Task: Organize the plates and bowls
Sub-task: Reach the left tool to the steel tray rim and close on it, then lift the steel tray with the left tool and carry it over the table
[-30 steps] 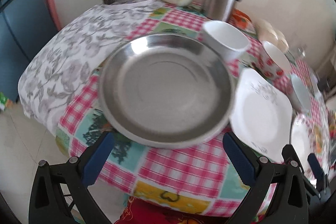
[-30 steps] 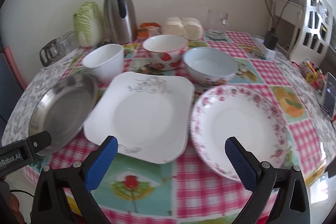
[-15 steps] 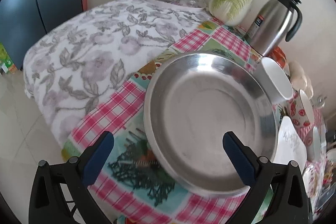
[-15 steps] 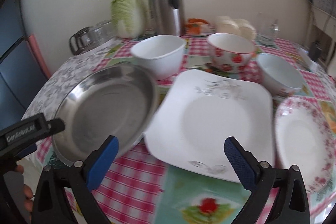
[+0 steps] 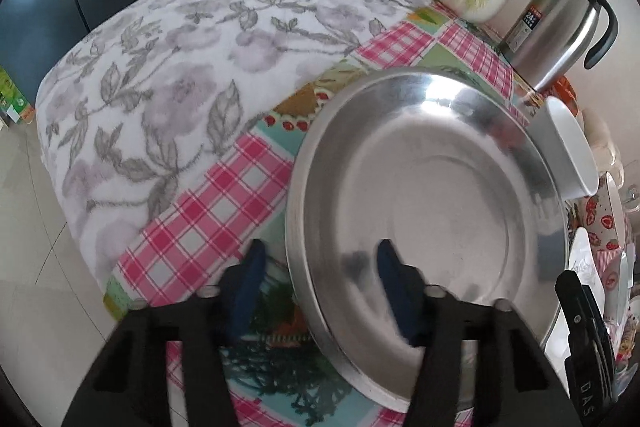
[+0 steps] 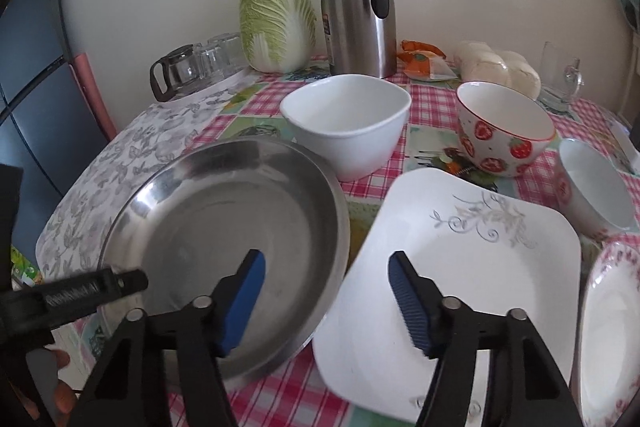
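Note:
A round steel plate [image 5: 432, 211] [image 6: 224, 227] lies at the table's left front. My left gripper [image 5: 320, 287] straddles its left rim, jaws partly closed, one finger outside and one over the dish. My right gripper [image 6: 326, 291] straddles the plate's right rim, partly closed, next to the white square plate [image 6: 472, 267]. A white square bowl [image 6: 348, 119], a strawberry bowl [image 6: 504, 135], a white bowl [image 6: 592, 187] and a floral plate [image 6: 612, 327] stand to the right.
A steel thermos [image 6: 356, 7], a cabbage [image 6: 276, 23], a glass jug and tumblers [image 6: 192, 67], wrapped buns [image 6: 496, 67] and a glass mug [image 6: 560, 75] line the wall. A floral cloth [image 5: 180, 67] covers the left end, by the table edge.
Both grippers' jaws narrowed from wide open. The left moved onto the steel plate's left rim; the right swung left from the white plate to the steel plate's right rim.

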Motion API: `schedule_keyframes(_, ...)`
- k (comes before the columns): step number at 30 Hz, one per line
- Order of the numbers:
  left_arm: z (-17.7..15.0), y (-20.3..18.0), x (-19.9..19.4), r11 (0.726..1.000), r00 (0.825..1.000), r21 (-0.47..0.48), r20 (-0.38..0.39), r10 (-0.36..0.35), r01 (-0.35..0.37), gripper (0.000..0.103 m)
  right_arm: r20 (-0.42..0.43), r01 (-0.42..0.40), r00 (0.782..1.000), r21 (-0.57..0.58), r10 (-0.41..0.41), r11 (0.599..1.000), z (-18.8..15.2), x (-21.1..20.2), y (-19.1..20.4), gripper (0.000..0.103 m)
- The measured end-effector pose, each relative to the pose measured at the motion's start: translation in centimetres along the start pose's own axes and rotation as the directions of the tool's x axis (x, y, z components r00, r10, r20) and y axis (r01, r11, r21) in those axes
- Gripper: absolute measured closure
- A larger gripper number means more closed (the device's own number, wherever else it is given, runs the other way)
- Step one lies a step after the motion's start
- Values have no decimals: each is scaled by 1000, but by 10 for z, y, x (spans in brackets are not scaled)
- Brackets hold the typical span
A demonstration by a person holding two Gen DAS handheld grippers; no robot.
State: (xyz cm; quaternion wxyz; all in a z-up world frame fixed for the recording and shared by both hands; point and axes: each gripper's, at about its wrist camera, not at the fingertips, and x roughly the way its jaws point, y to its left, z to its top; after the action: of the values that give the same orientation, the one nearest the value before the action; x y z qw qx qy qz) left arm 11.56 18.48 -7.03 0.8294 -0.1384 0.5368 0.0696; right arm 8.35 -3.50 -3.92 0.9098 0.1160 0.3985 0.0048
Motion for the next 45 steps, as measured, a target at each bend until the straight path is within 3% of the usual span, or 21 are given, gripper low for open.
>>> schedule_keyframes(3, 3, 2, 2, 1000, 1000, 1, 0, 26, -26, 75, 0, -14, 1000, 7, 14, 1000, 3, 3, -1, 45)
schedule_keyframes(6, 3, 2, 2, 999, 999, 8, 8, 32, -32, 82, -7, -23, 1000, 16, 24, 1000, 4, 6, -1, 49)
schedule_keyframes(17, 3, 26, -2, 995, 998, -74, 24, 62, -60, 82, -21, -36, 999, -19, 35, 999, 0, 11, 13, 52)
schedule_keyframes(26, 3, 31, -1, 994, 997, -88, 30, 68, -65, 80, -66, -70, 996, -66, 66, 995, -10, 18, 31, 56)
schedule_keyframes(34, 2, 34, -10, 992, 991, -83, 81, 103, -96, 82, -76, -86, 994, -110, 78, 990, -14, 17, 37, 79)
schedule_keyframes(45, 1, 30, -31, 994, 982, -72, 162, 97, -86, 85, -49, -128, 991, -85, 124, 988, -7, 0, 34, 79)
